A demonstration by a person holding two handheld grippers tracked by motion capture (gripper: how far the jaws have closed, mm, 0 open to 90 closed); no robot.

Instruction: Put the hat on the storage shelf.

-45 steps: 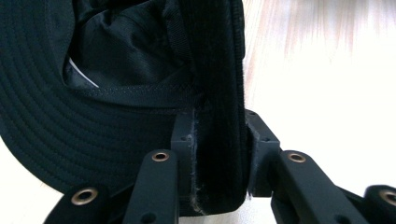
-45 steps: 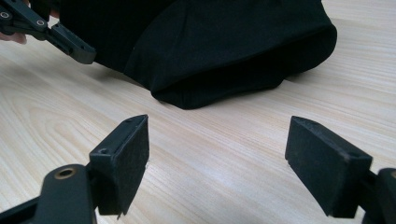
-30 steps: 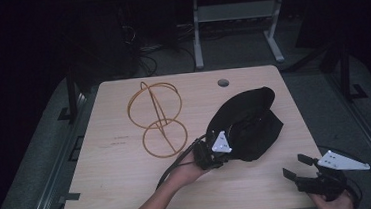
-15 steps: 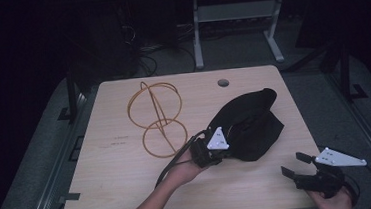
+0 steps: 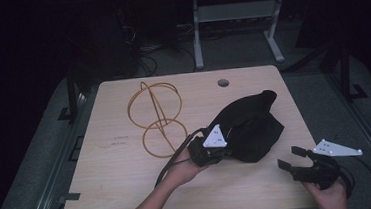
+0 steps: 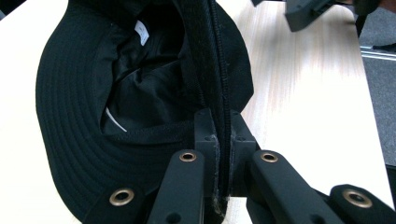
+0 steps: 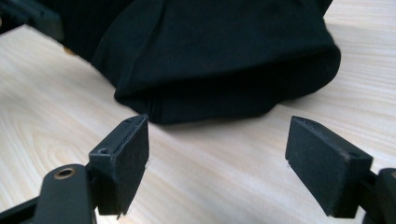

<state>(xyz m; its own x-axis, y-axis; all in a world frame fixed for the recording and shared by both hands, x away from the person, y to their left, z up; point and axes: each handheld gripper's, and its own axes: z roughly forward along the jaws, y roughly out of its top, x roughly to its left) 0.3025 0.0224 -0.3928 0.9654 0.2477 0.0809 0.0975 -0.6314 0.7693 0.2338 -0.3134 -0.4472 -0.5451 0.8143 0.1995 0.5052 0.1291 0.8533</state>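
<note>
A black cloth bucket hat (image 5: pixel 252 122) lies on the right half of the wooden table (image 5: pixel 115 190). My left gripper (image 5: pixel 224 150) is shut on the hat's near brim. In the left gripper view the hat (image 6: pixel 93 112) shows its inside and a white label, and the left gripper (image 6: pixel 218 128) pinches the folded brim edge between its pads. My right gripper (image 5: pixel 291 158) stands open near the table's front right corner, a little short of the hat. In the right gripper view the hat (image 7: pixel 219 51) lies beyond the right gripper (image 7: pixel 217 154), with bare wood between its pads.
A golden wire frame of joined hoops (image 5: pixel 157 117) lies left of the hat near the table's middle. A round cable hole (image 5: pixel 223 83) sits at the far edge. Dark floor, cables and a metal stand (image 5: pixel 236 15) lie beyond the table.
</note>
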